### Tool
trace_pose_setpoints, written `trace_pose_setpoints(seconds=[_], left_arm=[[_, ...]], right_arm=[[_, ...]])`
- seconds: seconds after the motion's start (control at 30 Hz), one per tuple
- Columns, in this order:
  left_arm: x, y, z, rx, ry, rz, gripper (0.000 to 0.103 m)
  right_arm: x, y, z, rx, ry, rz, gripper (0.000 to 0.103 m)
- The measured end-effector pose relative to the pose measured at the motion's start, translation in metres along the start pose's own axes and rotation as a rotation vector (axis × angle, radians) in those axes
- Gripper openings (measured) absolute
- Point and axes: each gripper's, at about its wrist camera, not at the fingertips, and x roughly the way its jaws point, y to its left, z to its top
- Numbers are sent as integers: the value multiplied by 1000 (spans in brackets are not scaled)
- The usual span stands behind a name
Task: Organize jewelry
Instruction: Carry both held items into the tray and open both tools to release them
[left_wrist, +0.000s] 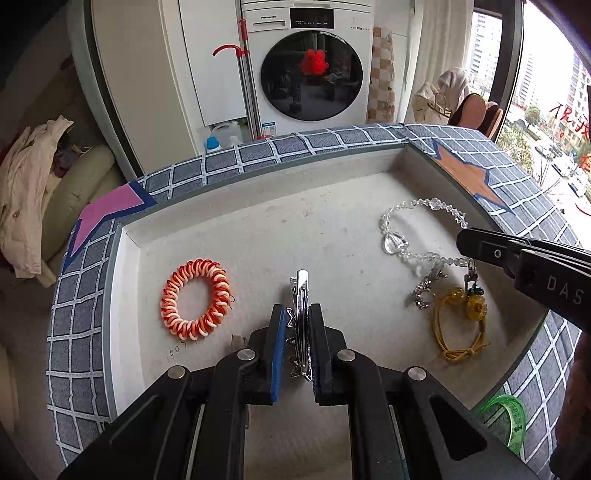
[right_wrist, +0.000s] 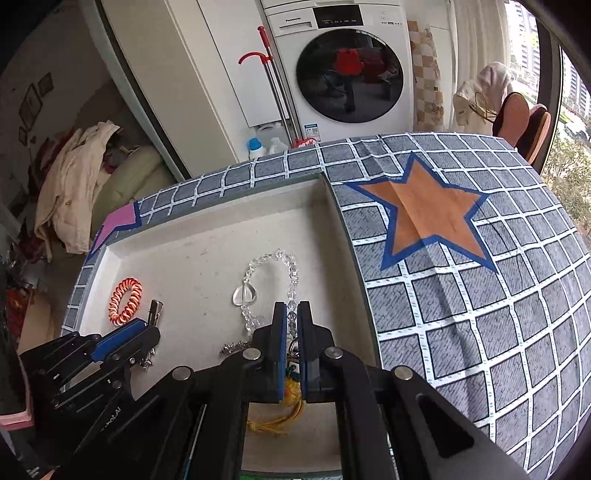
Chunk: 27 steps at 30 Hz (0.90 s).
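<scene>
In a tray (left_wrist: 207, 221) on a checked cloth (right_wrist: 461, 295) before the washer (right_wrist: 347, 66), a clip (left_wrist: 301, 295) is clamped by the left gripper (left_wrist: 298, 325) and a bead strand (right_wrist: 291, 277) by the right gripper (right_wrist: 291, 325).

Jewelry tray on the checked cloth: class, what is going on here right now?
A person works with two handheld tongs over a shallow white tray. The left tongs are shut on a silver hair clip. The right tongs are shut on a clear bead bracelet. An orange coil hair tie and a yellow cord bracelet lie in the tray, ungripped.
</scene>
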Motion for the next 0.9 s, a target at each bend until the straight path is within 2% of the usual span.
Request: trace_pose_setpoints(seconds=[0.2,0.27,0.3,0.33,0.67,0.9], left_arm=[[0,-7,1,27,0,44,32],[-1,-6,0,25,1,50,32],[-2,-6,0,23,1,52,32],[-3,-5,0,19,-3,54,32],[-22,-1,0,0,-44,26,32],[-42,7,-6,-19,-73,21,32]], right_arm=[[6,0,-7,1,21,-19,8],[6,2,-6,0,27,-12,23],[4,2,-6,4,24,-6,46],[0,3,-6,4,8,1,60],[-46,6,-14,48,-97,52,66],[-68,2,-33,82,-109,62,70]])
